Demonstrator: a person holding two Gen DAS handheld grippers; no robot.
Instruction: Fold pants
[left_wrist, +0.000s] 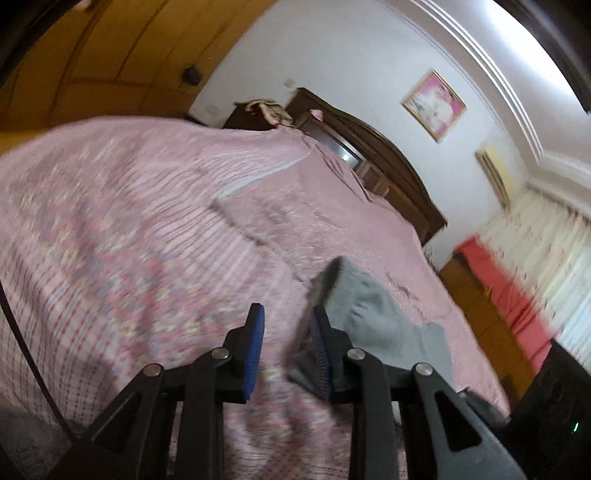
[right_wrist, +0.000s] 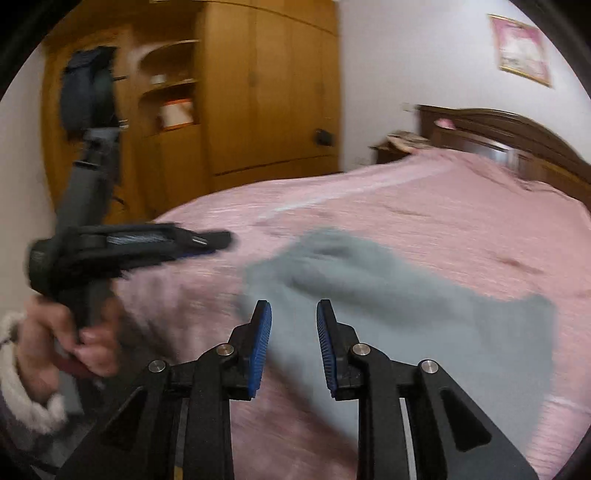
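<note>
1. The pants (right_wrist: 388, 302) are seen as a grey, bunched garment lying on the pink bedspread (right_wrist: 424, 206). In the right wrist view they spread from the centre toward 3 o'clock.
2. The right gripper (right_wrist: 294, 347) is held above the near part of the pants. Its blue-padded jaws stand apart, and nothing is clamped between them; grey cloth is visible only behind the gap.
3. The left gripper (left_wrist: 288, 350) is shown in its own view with the jaws apart. A dark fold of the pants (left_wrist: 373, 314) lies against the inner face of the 3 o'clock finger; the other pad is not touched by the cloth, so no grip is made.
4. In the left wrist view the rest of the garment extends from the 3 o'clock finger toward 4 o'clock across the bedspread (left_wrist: 129, 221).
5. In the right wrist view the left gripper (right_wrist: 218, 240) is found at 9 o'clock, clear of the pants and held by a hand (right_wrist: 81, 343) with a white fleece cuff (right_wrist: 22, 387).
6. A wooden wardrobe (right_wrist: 266, 92) is located at 12 o'clock, and a dark headboard (right_wrist: 517, 129) at 2 o'clock. Both views are blurred.
</note>
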